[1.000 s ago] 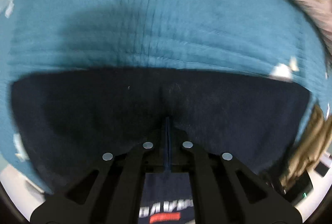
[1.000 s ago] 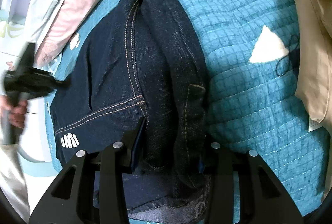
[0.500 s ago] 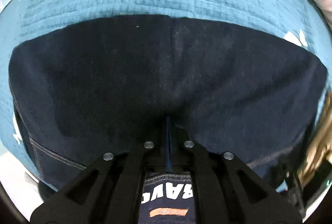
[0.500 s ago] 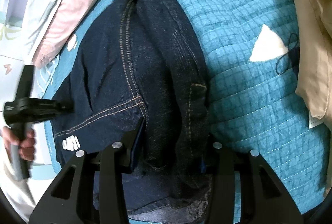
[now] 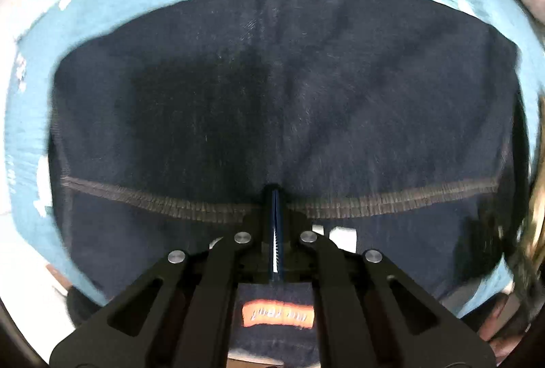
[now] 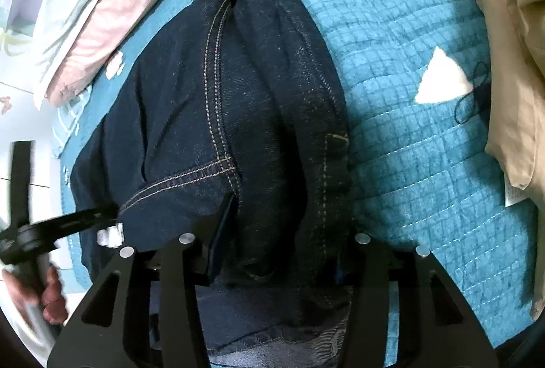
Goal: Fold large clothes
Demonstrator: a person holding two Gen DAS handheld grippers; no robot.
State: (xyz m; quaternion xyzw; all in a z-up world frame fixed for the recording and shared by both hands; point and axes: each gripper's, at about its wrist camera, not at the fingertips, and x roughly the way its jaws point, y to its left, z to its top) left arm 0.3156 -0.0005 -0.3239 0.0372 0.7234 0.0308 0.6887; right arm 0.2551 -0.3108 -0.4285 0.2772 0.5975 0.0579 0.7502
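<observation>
Dark blue jeans (image 6: 259,89) lie folded on the teal quilt (image 6: 408,163). My right gripper (image 6: 282,232) straddles a thick fold of denim near the waistband. Its jaws are opening while the fold still fills the gap against the left pad (image 6: 221,232); the right pad is hidden by cloth. My left gripper (image 5: 276,194) points down over the jeans (image 5: 272,95), shut, with its tips at a wide stitched seam (image 5: 391,197). I cannot tell whether cloth is pinched there. In the right wrist view the left gripper (image 6: 109,211) touches the jeans' left edge, held by a hand (image 6: 47,293).
A pink pillow (image 6: 136,3) and a pale one lie along the quilt's far left. A beige garment (image 6: 504,61) is heaped on the right. A white triangle patch (image 6: 439,78) and black thread sit on the quilt. An orange label (image 5: 277,315) shows under the left gripper.
The left gripper has travelled along the jeans' left edge toward the right gripper, so more denim and a stitched seam fill its view. The right gripper's jaws have widened slightly.
</observation>
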